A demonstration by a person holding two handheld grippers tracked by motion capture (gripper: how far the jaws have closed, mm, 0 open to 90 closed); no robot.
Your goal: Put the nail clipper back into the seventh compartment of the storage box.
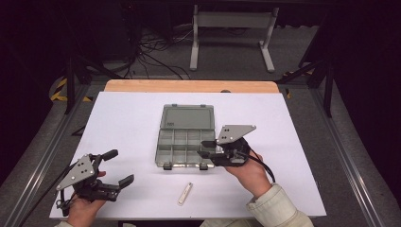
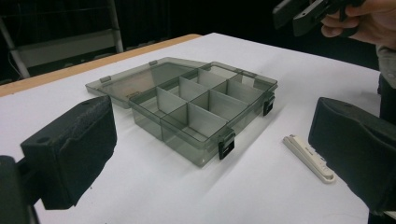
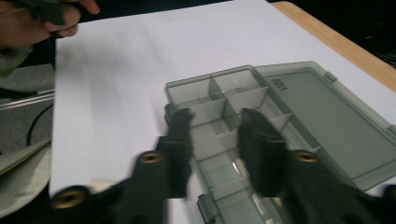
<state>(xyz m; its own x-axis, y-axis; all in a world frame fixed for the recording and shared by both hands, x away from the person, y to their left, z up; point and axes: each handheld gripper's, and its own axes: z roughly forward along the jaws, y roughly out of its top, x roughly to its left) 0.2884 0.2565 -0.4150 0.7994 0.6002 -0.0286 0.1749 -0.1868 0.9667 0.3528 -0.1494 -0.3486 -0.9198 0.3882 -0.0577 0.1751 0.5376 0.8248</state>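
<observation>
Open box (image 1: pixel 185 137) in the middle of the table (image 1: pixel 127 118). Small stick (image 1: pixel 185 193) at its 6 o'clock, near the table's front edge.

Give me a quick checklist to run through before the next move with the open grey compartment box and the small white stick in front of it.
1. Lid of the smoky grey transparent plastic compartment box lies fully open and flat: ok.
2. Compartments free of parts: ok, as far as the dividers show.
3. Small white plastic stick lies loose on the white table sheet, apart from the box: ok.
4. Left gripper has its jaws wide and holds nothing: ok.
5. Right gripper hovers at the box's right front edge, jaws narrowed with a gap, nothing between them: ok.
6. Whether the right jaws touch the box wall: cannot tell.
</observation>
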